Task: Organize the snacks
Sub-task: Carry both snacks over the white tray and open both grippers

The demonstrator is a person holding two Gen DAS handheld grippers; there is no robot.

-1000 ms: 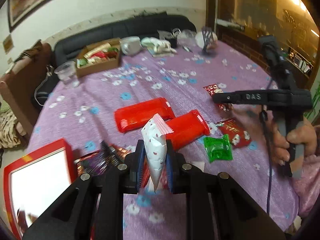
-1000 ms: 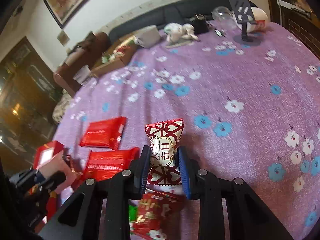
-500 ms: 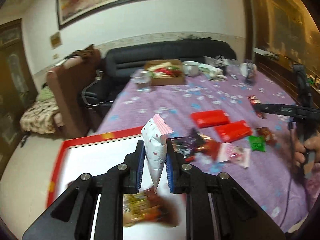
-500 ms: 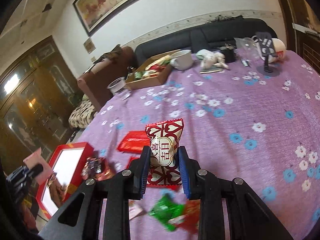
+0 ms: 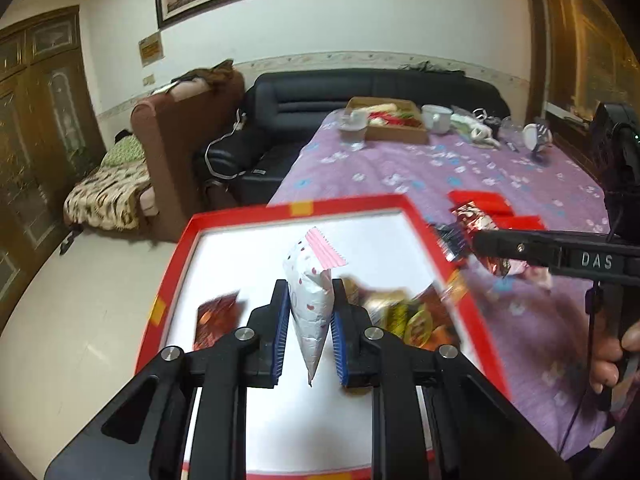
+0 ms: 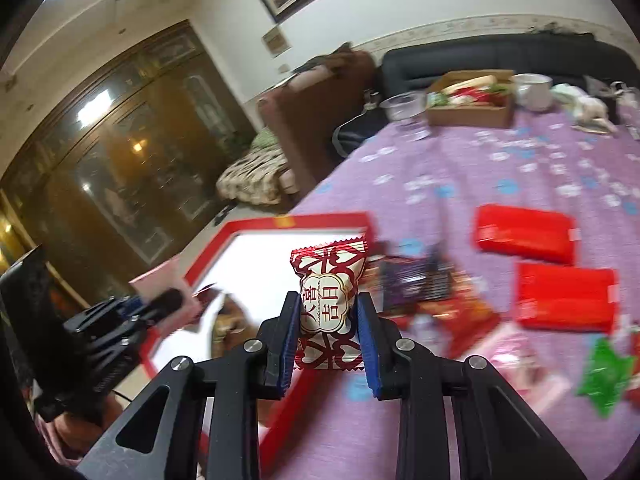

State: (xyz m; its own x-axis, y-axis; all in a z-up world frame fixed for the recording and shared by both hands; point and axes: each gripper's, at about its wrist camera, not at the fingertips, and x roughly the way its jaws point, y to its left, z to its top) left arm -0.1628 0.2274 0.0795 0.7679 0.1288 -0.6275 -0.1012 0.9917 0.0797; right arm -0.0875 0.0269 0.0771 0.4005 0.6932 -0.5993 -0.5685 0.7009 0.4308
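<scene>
My left gripper (image 5: 308, 336) is shut on a white cone-shaped snack packet (image 5: 311, 284) with red spots and a pink crimped top. It hangs over the red-rimmed white tray (image 5: 224, 220), which holds a few snack packets (image 5: 404, 312). My right gripper (image 6: 328, 332) is shut on a red and white candy packet (image 6: 328, 304) and hovers by the tray's right edge (image 6: 320, 218). The right gripper also shows in the left wrist view (image 5: 476, 240) with its packet (image 5: 478, 220).
The tray sits at the near left edge of a purple flowered tablecloth (image 6: 500, 168). Two red flat packs (image 6: 524, 232), a green packet (image 6: 604, 376) and other loose snacks lie on it. A cardboard box (image 6: 472, 114), cups and a sofa stand behind.
Both grippers have swung left from the loose snacks toward the tray, each still holding its packet. The left one is now over the tray's white inside.
</scene>
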